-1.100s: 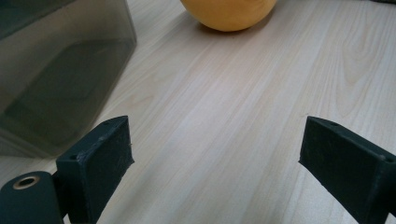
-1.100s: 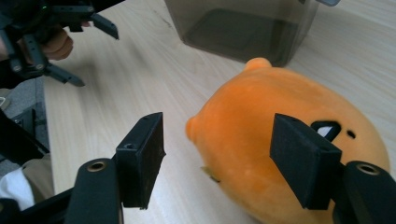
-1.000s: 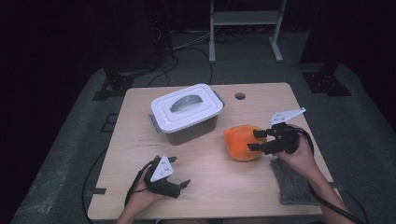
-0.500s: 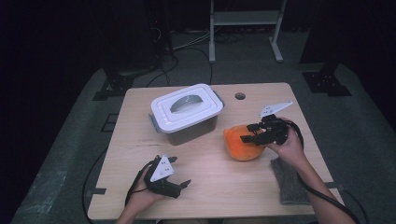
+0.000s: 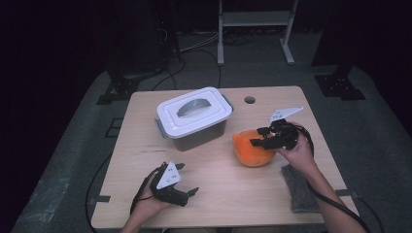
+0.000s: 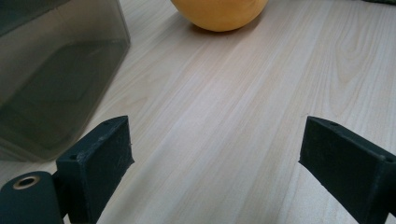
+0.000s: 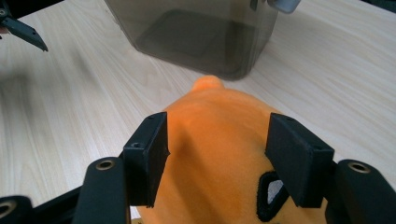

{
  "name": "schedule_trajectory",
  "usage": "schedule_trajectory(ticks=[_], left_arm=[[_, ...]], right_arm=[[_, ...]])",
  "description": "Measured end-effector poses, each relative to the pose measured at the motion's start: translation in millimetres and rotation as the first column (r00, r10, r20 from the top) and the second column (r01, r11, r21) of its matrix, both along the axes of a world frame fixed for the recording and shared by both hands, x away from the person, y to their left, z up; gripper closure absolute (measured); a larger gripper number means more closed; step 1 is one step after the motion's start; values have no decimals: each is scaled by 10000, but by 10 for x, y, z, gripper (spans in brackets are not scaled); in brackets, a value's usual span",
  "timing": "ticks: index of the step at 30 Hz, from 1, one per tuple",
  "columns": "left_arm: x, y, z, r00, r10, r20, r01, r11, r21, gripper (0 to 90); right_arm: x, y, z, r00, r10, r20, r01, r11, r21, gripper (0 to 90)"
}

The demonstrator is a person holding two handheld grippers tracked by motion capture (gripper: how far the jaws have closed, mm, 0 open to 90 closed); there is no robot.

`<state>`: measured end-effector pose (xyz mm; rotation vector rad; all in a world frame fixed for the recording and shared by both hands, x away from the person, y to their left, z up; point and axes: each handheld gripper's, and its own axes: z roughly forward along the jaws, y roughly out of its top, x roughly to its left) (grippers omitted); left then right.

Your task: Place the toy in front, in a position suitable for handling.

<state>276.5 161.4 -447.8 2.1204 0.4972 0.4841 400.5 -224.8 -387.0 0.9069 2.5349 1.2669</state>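
The orange plush toy (image 5: 253,149) sits on the surface (image 5: 214,194), toward the right side, just beside the grey box with a white lid (image 5: 193,118). It looks soft and fuzzy, so it is likely light and squishy, and it will not break. It may bulge or slip a bit when squeezed. A good spot to grab is across its round middle, where there is plenty of fluff to pinch.

The right claw (image 7: 217,154) is right over the toy with its jaws wide. They have just been closing a little, with the toy's body between them. I cannot tell if the pads press on it yet.

The left claw (image 6: 215,154) rests low near the front of the surface. Its jaws are wide with nothing in them.

A grey cloth (image 5: 299,187) lies near the right hand (image 5: 297,154). The box stands close on the toy's left, so the claw could bump it there.
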Motion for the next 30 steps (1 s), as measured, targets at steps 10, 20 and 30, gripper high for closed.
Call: schedule_trajectory(ticks=[10, 20, 30], left_arm=[[7, -5, -12, 10000, 2, -28, -2, 10000, 41, 86], [10, -6, -22, 10000, 3, -99, -2, 10000, 62, 86], [7, -25, -29, 9999, -57, -121, 57, 10000, 54, 86]], right_arm=[[23, 2, -216, 9981, -238, -574, 230, 9996, -139, 385], [19, 1, -273, 9956, -524, -773, 519, 9986, -84, 416], [-51, 47, -311, 9952, -482, -855, 461, 9986, -262, 536]])
